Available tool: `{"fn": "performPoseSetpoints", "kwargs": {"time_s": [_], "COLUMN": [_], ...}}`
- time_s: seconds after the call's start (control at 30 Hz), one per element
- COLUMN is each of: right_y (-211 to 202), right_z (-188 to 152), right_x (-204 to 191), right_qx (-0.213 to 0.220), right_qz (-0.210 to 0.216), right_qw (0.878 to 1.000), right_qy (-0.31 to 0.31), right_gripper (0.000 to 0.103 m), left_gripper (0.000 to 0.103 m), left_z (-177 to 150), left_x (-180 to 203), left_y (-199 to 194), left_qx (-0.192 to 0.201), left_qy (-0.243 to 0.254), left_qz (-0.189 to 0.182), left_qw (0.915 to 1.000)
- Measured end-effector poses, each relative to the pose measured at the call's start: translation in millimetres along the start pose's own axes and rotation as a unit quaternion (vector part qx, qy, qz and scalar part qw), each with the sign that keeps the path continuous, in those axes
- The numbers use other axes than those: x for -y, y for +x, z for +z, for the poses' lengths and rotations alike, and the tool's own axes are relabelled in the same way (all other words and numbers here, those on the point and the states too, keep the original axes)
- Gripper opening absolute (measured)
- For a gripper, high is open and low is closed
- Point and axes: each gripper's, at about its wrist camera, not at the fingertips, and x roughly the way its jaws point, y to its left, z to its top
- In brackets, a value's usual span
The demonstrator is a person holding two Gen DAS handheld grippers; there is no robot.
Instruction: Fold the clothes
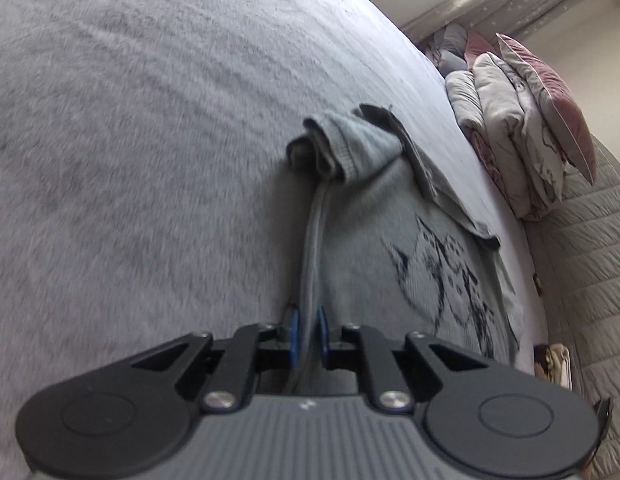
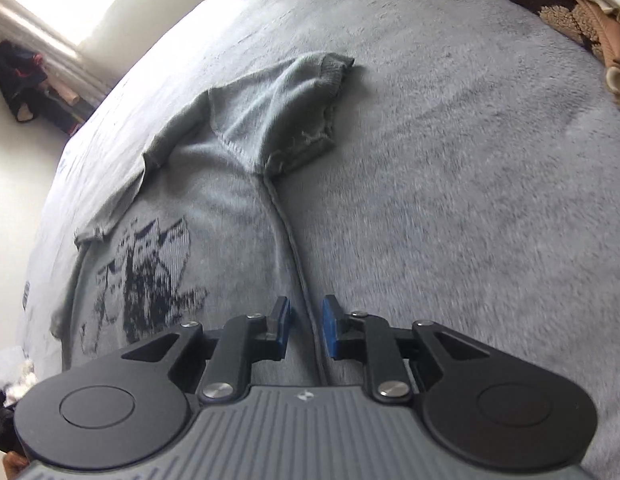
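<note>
A grey knit T-shirt [image 1: 390,216] with a dark animal print [image 1: 442,276] lies flat on the grey fleece blanket [image 1: 130,140]. One short sleeve [image 1: 334,148] is bunched up ahead of my left gripper [image 1: 308,320]. That gripper's blue pads sit close on the shirt's raised side edge [image 1: 314,248], which fills the gap between them. In the right wrist view the same shirt [image 2: 214,184] spreads to the left, its sleeve [image 2: 298,104] lying ahead. My right gripper [image 2: 307,316] is slightly open: the side seam [image 2: 294,248] runs between the pads, near the right one and apart from the left.
Folded quilts and pink pillows [image 1: 522,128] are stacked along a quilted headboard [image 1: 590,260] at the right. A brown and cream bundle [image 2: 570,8] lies at the blanket's far right corner. Dark clothes [image 2: 26,80] hang near a bright window. Open blanket [image 2: 470,200] stretches right of the shirt.
</note>
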Motion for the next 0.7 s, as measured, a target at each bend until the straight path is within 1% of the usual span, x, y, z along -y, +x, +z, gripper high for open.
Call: {"fn": "performPoseSetpoints", "kwargs": {"time_s": [0.2, 0.3, 0.43, 0.53, 0.67, 0.7], "right_y": [-11.1, -17.3, -28.3, -35.9, -44.7, -46.6], "right_z": [-19.8, -32.1, -41.1, -49.1, -61.9, -65.0], "right_x": [-4.5, -6.6, 2.1, 2.8, -3.4, -4.5], "right_qx": [-0.011, -0.025, -0.052, -0.067, -0.067, -0.064], "right_qz": [-0.003, -0.004, 0.000, -0.009, -0.029, -0.036], "right_qw": [1.000, 0.999, 0.998, 0.997, 0.994, 0.994], "right_qy": [-0.020, -0.044, -0.042, -0.048, -0.078, -0.083], "right_gripper": [0.020, 0.020, 0.020, 0.020, 0.019, 0.013], "left_gripper": [0.011, 0.010, 0.010, 0.010, 0.004, 0.004], "left_z": [-27.5, -40.1, -50.7, -55.1, -61.4, -62.6], "left_x": [-7.1, -8.5, -11.8, -11.6, -11.1, -11.8], "left_y": [-15.9, -22.0, -29.6, -35.2, -42.9, -45.6], "left_qx": [-0.017, -0.029, -0.049, -0.064, -0.075, -0.076], "left_qy": [0.003, 0.008, 0.008, 0.010, 0.020, 0.021], "left_qz": [-0.013, -0.022, -0.032, -0.031, -0.019, -0.016], "left_qw": [0.9998, 0.9993, 0.9983, 0.9974, 0.9968, 0.9968]}}
